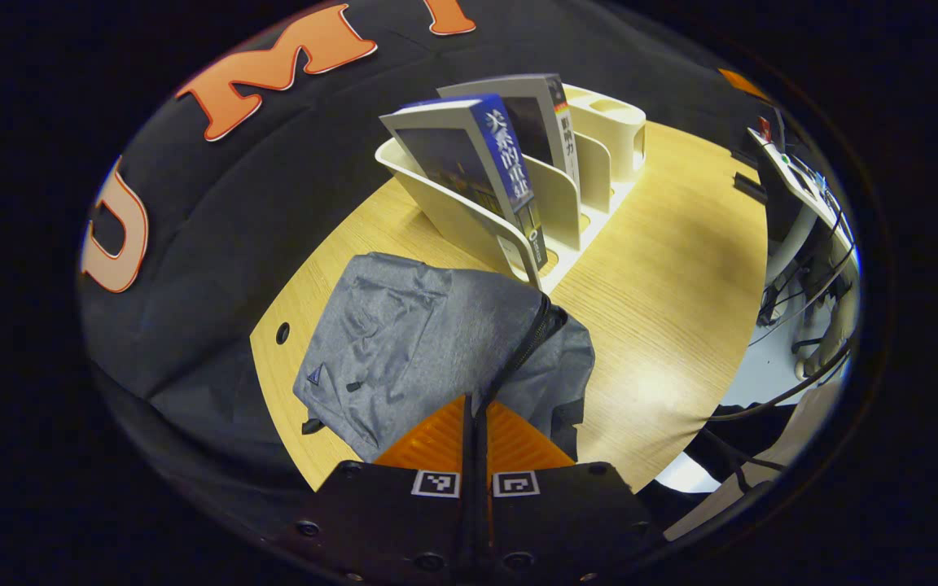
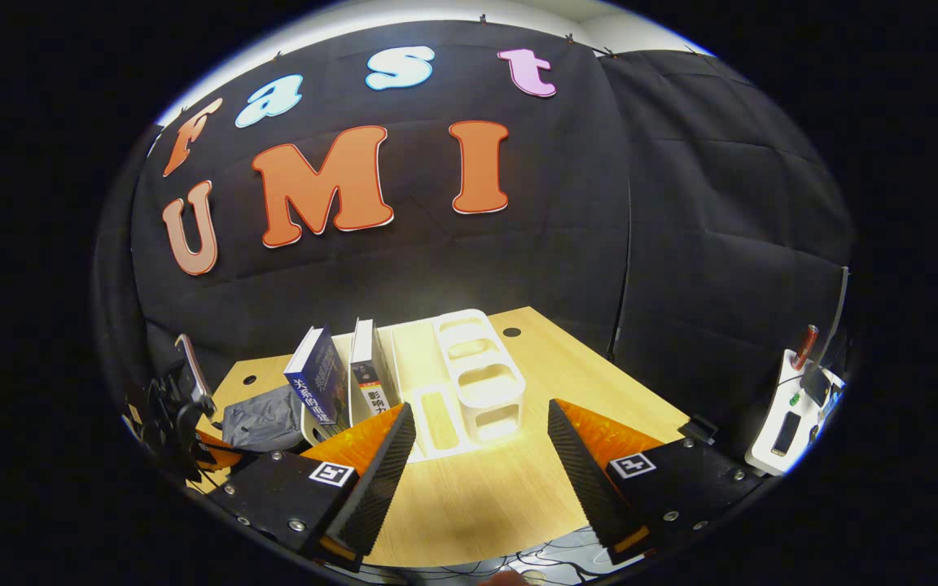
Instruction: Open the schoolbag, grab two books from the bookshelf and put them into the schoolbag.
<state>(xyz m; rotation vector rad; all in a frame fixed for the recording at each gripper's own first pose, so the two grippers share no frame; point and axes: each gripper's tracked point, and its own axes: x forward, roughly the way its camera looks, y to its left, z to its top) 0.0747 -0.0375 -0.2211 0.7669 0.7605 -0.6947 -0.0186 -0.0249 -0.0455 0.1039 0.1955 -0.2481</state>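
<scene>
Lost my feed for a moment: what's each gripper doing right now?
Left gripper: shut on the schoolbag, at its zipper.
Right gripper: open, holding nothing, facing the bookshelf.

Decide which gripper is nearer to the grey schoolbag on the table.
Left. The left gripper is right at the schoolbag, its fingers closed at the zip. The right gripper hangs open further back, facing the bookshelf, with the bag off to its left.

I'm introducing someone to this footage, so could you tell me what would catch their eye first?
Probably the two books leaning upright in the white bookshelf at the far side of the wooden table. Next, the grey schoolbag lying just in front of it, with the left gripper shut on its black zipper. The right gripper hangs open, facing the bookshelf.
</scene>
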